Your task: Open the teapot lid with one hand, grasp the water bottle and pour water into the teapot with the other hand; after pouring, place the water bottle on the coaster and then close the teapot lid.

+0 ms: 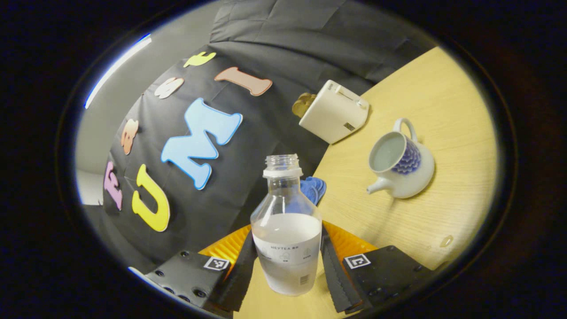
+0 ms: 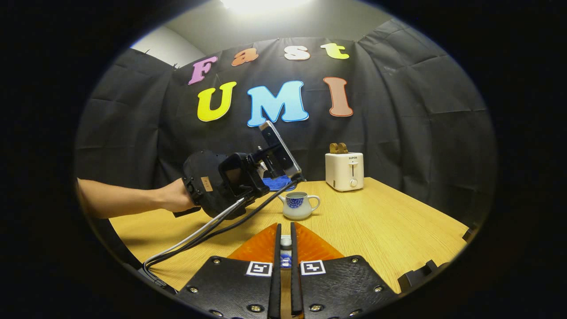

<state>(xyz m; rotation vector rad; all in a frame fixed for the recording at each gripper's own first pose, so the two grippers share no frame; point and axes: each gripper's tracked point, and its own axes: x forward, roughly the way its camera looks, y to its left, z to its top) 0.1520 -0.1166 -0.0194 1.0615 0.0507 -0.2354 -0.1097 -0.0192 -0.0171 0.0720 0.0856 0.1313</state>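
Spillage is the risk — the left gripper point(image 1: 287, 261) clamps the uncapped bottle point(image 1: 286, 230), half full, at lower centre of the left gripper view, with the lidless teapot point(image 1: 401, 164) well apart at right. Tipping early would wet the table point(image 1: 443, 102). At the bottom of the right gripper view, the right gripper point(image 2: 285, 257) pinches the lid point(image 2: 286, 242); a loose pinch drops it.
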